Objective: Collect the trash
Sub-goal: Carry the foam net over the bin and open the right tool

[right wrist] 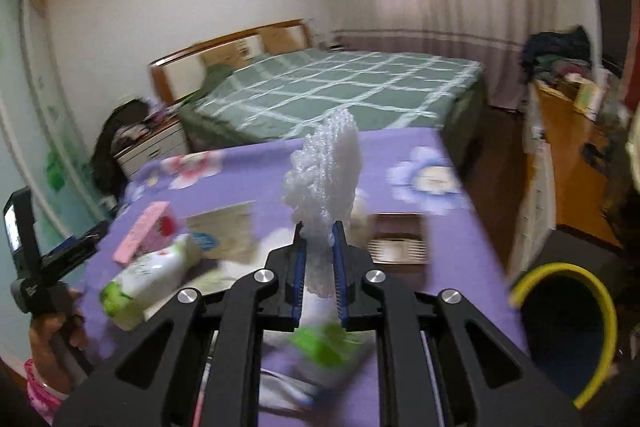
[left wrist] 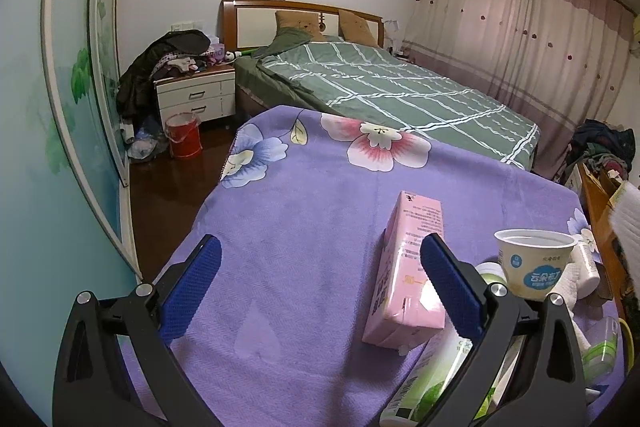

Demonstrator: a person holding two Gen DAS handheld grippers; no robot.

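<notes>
The right tool is clenched on a piece of white foam netting, a bubbly, lace-like sleeve of soft mesh that stands up from between the blue pads and fans out rounded at the top. Its lower end runs down between the fingers toward the camera. It is held up above the purple flowered cloth that covers the surface, with a yellow-rimmed dark bin down to the right, beside the surface edge.

The left tool is released, its blue pads spread wide with nothing between them, hovering over a bare stretch of the cloth. Just behind its right finger lies a pink carton on its side, printed with small text. Under that finger lies a white and green pack, its near end cut off by the frame. To the right of the carton stands an open white pudding cup with a blue label, and a small white bottle is just beside it. The right wrist view is blurred, so the smaller litter around the netting cannot be told apart.
</notes>
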